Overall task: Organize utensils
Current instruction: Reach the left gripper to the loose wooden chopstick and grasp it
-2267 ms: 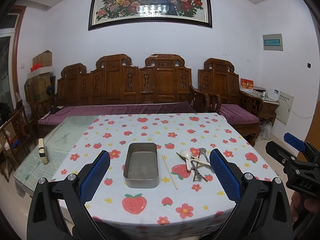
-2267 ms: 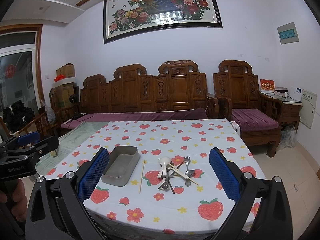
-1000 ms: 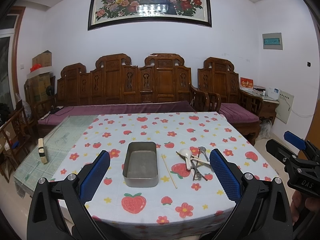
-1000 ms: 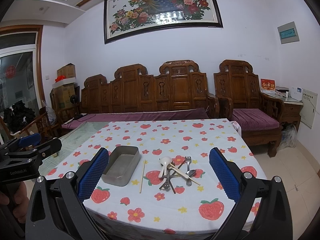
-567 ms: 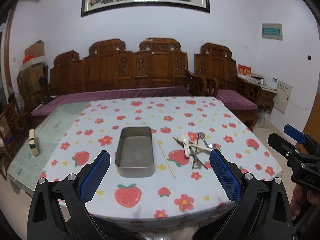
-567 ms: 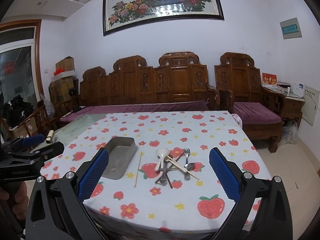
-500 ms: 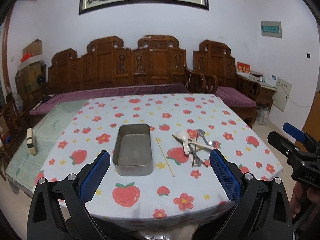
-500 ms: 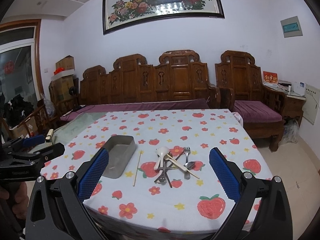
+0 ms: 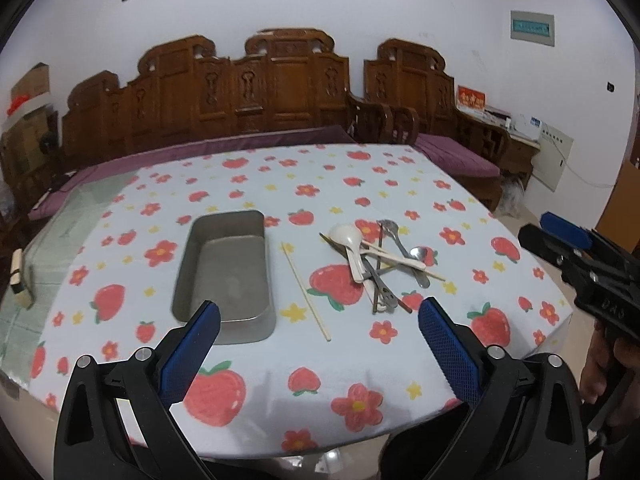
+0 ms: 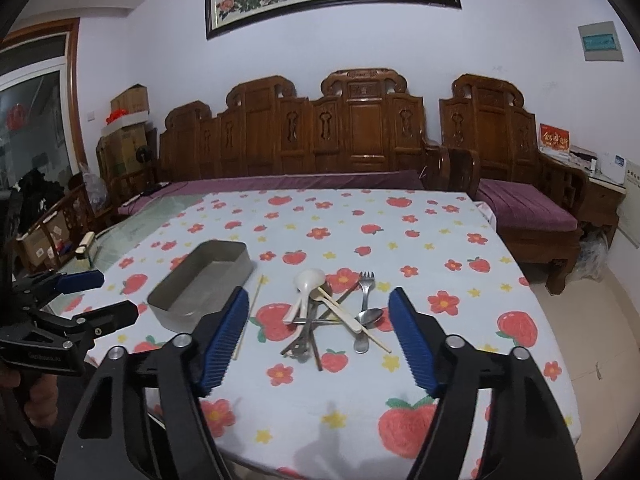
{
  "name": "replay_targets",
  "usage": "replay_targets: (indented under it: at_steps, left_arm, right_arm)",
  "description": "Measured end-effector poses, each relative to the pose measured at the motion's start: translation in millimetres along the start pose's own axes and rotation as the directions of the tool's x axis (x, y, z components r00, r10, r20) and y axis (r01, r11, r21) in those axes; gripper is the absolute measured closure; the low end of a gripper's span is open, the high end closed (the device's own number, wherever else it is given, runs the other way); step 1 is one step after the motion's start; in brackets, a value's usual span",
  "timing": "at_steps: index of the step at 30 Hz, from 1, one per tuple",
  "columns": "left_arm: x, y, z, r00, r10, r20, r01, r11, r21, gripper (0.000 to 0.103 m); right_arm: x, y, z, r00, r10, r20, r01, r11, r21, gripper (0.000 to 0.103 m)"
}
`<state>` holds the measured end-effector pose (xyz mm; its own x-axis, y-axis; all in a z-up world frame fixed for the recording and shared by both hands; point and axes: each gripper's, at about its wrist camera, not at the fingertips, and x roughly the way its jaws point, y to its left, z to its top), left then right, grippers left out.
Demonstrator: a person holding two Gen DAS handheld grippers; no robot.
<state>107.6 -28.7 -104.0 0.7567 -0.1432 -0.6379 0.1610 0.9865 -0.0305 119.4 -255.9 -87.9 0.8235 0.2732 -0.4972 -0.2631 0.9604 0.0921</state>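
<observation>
A metal tray [image 9: 226, 272] [image 10: 204, 280] sits empty on the strawberry-print tablecloth [image 9: 304, 196]. To its right lies a lone chopstick [image 9: 305, 290] [image 10: 249, 312]. Further right is a pile of utensils [image 9: 380, 264] [image 10: 332, 312]: a white spoon [image 9: 348, 240] [image 10: 306, 284], a fork [image 10: 365, 284], metal spoons and chopsticks, crossed over each other. My left gripper [image 9: 318, 322] is open and empty above the near table edge. My right gripper [image 10: 318, 308] is open and empty, hovering near the pile. Each gripper shows at the edge of the other's view.
A carved wooden bench [image 10: 352, 136] with purple cushions stands behind the table. A glass-topped side surface [image 9: 48, 240] at the left holds a small brush [image 9: 18, 276]. Cardboard boxes [image 10: 124, 136] stand at the far left, a cabinet at the right.
Both grippers have moved forward and tilted down toward the table. The right gripper's jaws have narrowed somewhat and it is closer to the utensil pile. Nothing on the table has moved.
</observation>
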Motion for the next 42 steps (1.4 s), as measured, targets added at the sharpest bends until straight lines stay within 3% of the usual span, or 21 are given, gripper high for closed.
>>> replay_targets:
  at_steps: [7, 12, 25, 32, 42]
  left_arm:
    - [50, -4, -4, 0.995, -0.043, -0.095, 0.043, 0.999, -0.005, 0.035]
    - [85, -9, -14, 0.986, -0.047, -0.162, 0.050, 0.999, 0.012, 0.045]
    - [138, -12, -29, 0.965, -0.050, -0.259, 0.051, 0.999, -0.001, 0.056]
    - [162, -11, -34, 0.955, -0.044, -0.294, 0.039, 0.999, -0.023, 0.068]
    - [179, -5, -36, 0.954, -0.007, -0.299, -0.006, 0.999, -0.042, 0.080]
  right_arm:
    - [39, -36, -1, 0.999, -0.024, -0.044, 0.025, 0.999, 0.028, 0.044]
    - [67, -59, -8, 0.995, -0.040, -0.088, 0.046, 0.996, 0.070, 0.046]
    - [136, -57, -28, 0.985, 0.017, -0.170, -0.008, 0.998, 0.056, 0.048]
    - [148, -42, -50, 0.976, 0.053, -0.213, -0.045, 0.998, 0.041, 0.048]
    - [152, -30, -59, 0.969, 0.087, -0.230, -0.082, 0.996, 0.032, 0.048]
